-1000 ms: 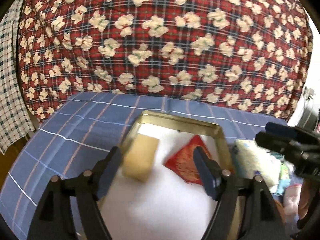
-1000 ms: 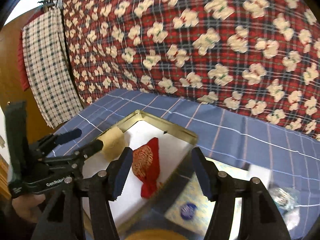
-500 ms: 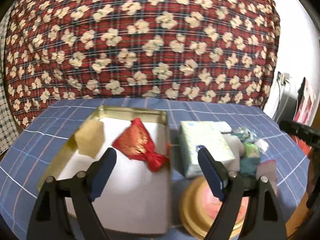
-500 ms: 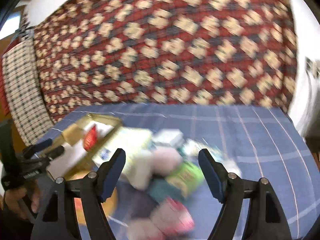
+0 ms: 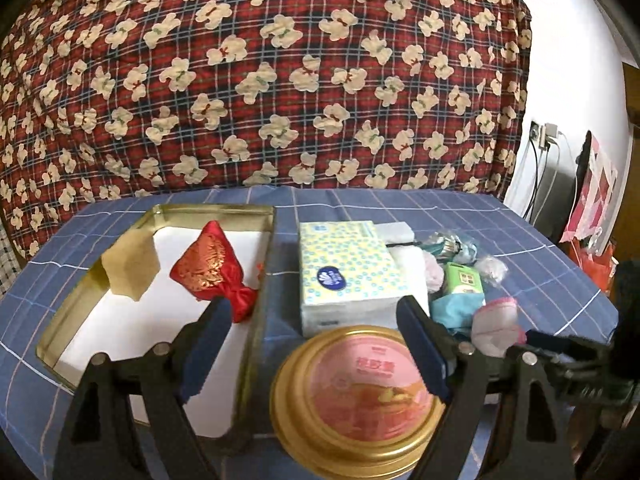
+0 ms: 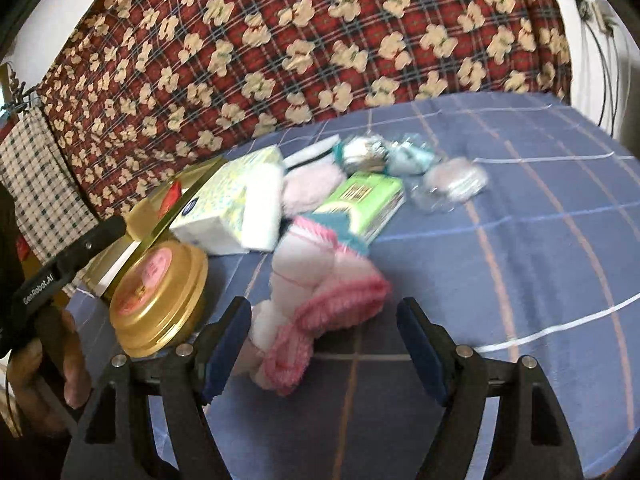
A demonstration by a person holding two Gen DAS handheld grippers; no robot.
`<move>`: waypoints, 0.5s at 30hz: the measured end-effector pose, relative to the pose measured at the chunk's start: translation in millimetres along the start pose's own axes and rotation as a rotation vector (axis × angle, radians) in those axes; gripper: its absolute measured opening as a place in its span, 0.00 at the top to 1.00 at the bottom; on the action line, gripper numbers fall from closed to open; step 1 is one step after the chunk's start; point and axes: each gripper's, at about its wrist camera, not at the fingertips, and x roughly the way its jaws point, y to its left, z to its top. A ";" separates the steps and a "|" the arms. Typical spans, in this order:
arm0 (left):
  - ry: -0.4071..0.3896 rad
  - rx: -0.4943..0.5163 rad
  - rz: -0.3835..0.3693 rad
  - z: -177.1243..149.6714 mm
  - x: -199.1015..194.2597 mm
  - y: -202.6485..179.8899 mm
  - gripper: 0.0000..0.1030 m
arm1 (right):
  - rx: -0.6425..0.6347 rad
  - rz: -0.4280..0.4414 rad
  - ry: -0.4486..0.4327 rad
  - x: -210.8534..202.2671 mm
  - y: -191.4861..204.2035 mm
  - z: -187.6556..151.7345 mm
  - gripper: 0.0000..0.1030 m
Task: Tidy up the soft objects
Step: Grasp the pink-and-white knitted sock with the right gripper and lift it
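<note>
While 1s ago over tray [image 5: 64, 322] — right hand-held gripper [image 6: 324, 344] now w/ socks [image 6: 320, 280].

- We read "GenRobot.AI" in white along the black arm of the left gripper [image 6: 64, 256], seen from the right wrist.
- The pink lid of the round gold tin [image 5: 356, 404] carries red characters, too blurred to read.
- The tissue pack [image 5: 348, 272] bears a blue oval logo, wording illegible.

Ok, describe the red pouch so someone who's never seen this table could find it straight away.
Find the gold-rimmed tray on the left of the blue checked tablecloth. The red pouch lies on its white lining, beside a tan sponge block. It alone is shiny red with gold embroidery and a tied-off neck.
</note>
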 end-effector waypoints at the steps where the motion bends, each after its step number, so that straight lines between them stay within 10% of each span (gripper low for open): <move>1: 0.002 0.003 -0.005 -0.2 0.3 -2.3 0.17 | 0.001 0.009 0.000 0.9 -0.2 -1.1 0.25; 8: 0.013 0.017 -0.015 -2.0 4.3 -12.3 0.17 | -0.029 0.017 0.011 12.4 13.9 -0.8 0.26; 11: 0.017 0.021 -0.022 -2.1 4.7 -15.3 0.17 | -0.047 0.055 0.030 18.0 19.1 -1.5 0.57; 15: 0.010 0.028 -0.031 0.1 2.0 -19.7 0.17 | -0.084 0.075 0.002 8.4 23.8 -2.5 0.66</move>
